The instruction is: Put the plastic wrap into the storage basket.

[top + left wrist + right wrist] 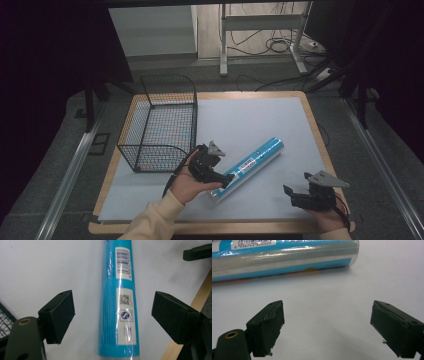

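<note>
Left gripper (223,182) gapes wide astride the tube (248,167), not gripping; right gripper (295,192) open, empty, near it; tube looks light, stiff, slick-wrapped, roll-prone—grab mid-body.

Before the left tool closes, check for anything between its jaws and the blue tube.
Nothing visible stands in the way. The left tool is open with its jaws on either side of the blue tube, bare gaps between pads and tube. The tube lies on the table, apart from the wire basket.
</note>
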